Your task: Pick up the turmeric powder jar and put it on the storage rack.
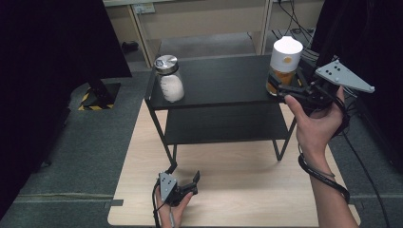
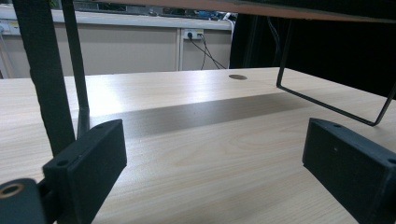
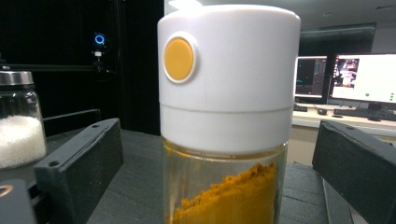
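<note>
— Two jars are seen on the black shelf (image 1: 223, 78); which is being worked on?

— The spice jar (image 3: 226, 116), at the shelf's right end. It is flanked by the right gripper (image 1: 291, 90), jaws apart, not pressing. The left gripper (image 1: 183, 186) is rested on the desk (image 1: 237, 190), jaws apart.

— Next?

— Probably closing or withdrawing; no writing can be read.

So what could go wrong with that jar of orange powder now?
The spice jar stands near the edge of the black shelf, between the open right tongs. A nudge before they close could tip it off. Its white cap makes it tall, so a low, uneven pinch might tilt it. A swing leftward could also hit the salt jar.
</note>
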{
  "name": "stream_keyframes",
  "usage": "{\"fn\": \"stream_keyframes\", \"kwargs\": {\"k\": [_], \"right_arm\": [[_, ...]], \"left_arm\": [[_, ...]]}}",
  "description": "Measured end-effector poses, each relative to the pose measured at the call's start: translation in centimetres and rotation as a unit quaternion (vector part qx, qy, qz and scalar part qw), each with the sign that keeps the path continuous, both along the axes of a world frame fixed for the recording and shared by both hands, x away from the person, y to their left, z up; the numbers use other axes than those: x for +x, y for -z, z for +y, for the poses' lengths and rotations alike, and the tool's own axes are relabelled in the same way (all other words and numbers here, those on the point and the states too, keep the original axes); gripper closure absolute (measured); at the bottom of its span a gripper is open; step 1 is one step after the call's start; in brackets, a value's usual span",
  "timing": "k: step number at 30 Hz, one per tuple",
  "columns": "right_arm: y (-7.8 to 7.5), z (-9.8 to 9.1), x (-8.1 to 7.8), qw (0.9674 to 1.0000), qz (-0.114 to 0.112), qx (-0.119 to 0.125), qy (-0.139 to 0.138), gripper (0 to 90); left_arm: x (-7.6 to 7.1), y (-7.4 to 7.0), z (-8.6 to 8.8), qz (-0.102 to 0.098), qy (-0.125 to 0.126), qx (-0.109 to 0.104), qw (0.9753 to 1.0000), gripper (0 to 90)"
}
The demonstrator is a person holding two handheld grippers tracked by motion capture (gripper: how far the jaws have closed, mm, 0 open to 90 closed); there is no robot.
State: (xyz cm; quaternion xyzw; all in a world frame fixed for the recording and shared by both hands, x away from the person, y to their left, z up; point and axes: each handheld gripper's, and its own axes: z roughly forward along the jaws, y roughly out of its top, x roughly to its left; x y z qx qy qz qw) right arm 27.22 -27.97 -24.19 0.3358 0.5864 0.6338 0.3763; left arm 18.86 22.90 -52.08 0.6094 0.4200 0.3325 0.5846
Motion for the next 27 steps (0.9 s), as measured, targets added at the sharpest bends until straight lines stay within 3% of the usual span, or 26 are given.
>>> {"fn": "stream_keyframes", "kwargs": {"k": [27], "right_arm": [[1.9,-1.5,-1.4,0.9997,-0.006,0.007,-0.021,2.0]], "left_arm": [[0.0,0.0,0.0,-0.001,0.000,0.000,1.0000,5.7]]}}
